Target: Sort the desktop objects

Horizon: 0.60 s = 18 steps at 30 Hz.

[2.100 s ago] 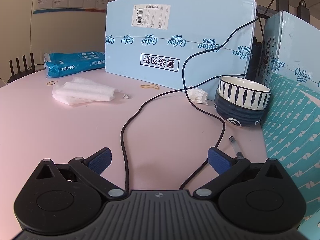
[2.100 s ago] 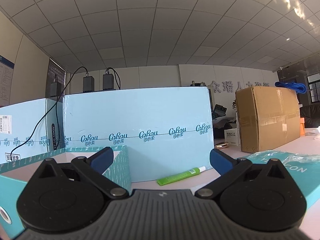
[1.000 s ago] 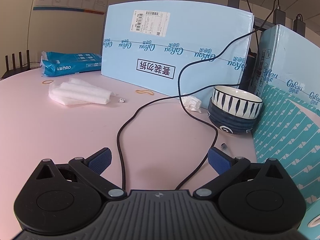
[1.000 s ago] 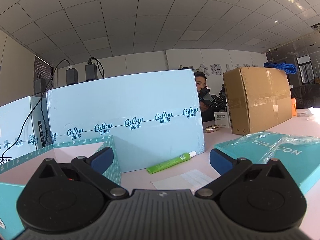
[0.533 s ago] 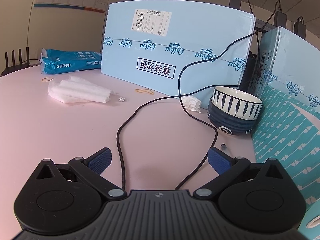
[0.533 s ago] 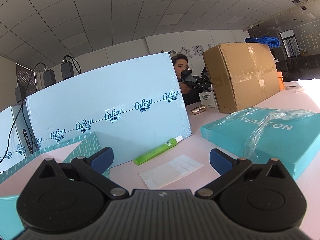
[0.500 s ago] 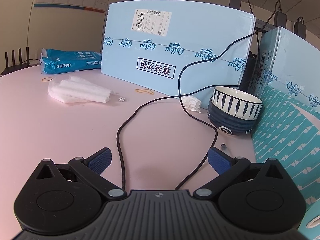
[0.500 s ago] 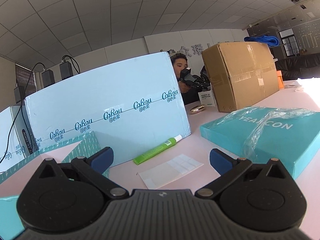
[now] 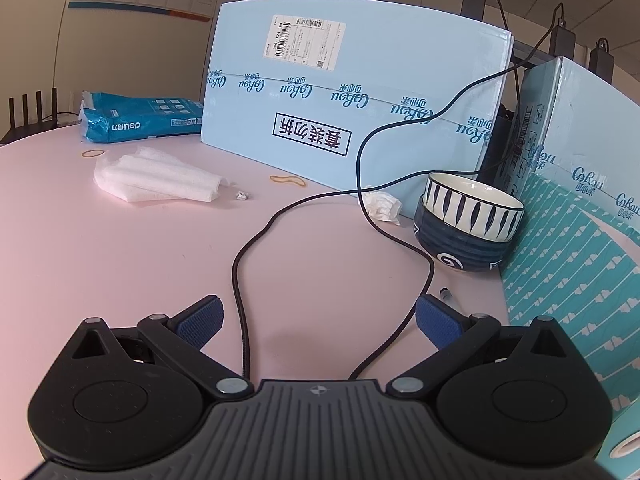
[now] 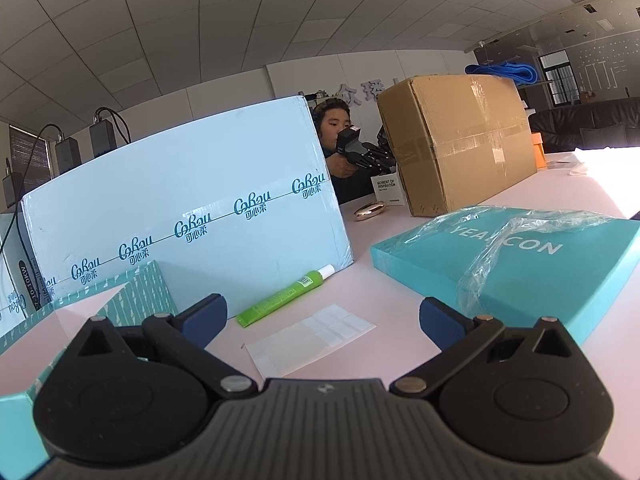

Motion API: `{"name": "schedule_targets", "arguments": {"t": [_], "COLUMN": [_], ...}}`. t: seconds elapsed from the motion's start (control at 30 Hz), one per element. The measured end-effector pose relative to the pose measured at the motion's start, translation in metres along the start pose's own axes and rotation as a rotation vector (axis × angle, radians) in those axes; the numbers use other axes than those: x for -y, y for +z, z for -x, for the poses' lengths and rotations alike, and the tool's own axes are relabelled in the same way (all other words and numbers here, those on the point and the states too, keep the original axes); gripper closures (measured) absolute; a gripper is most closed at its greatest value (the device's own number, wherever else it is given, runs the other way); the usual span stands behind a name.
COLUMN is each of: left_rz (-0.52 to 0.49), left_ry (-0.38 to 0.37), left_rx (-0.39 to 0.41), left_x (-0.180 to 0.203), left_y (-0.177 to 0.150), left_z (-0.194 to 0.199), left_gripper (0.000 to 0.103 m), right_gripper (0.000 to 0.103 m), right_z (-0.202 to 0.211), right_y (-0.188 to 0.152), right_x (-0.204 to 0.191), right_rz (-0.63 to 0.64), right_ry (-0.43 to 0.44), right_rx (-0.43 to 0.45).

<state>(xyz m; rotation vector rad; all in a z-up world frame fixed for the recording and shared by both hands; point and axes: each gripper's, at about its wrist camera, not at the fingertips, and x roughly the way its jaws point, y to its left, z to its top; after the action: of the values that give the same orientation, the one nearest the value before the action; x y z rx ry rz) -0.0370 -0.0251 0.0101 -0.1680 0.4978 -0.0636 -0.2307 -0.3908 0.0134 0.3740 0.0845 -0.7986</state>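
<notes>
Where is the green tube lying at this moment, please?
In the right wrist view, the green tube lies on the pink table against the light blue box, left of the teal box.

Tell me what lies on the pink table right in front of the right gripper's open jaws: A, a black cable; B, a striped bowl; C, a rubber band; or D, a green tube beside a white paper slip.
D: in the right wrist view the green tube lies beside the white paper slip, just ahead of the right gripper.
</notes>
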Motion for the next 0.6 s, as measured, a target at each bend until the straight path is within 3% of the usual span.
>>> {"name": "schedule_targets", "arguments": {"t": [0.6], "left_rz": [0.02], "left_ry": [-0.008], "left_rx": [-0.007], "left_x": [-0.003], "left_y": [0.0], "left_z": [0.0], "left_gripper": [0.0], "right_gripper": [0.0], "right_z": [-0.013], "right_y": [0.011], "right_x": [0.03], "right_rz": [0.064], "right_ry": [-0.02], "right_rx": [-0.044]}}
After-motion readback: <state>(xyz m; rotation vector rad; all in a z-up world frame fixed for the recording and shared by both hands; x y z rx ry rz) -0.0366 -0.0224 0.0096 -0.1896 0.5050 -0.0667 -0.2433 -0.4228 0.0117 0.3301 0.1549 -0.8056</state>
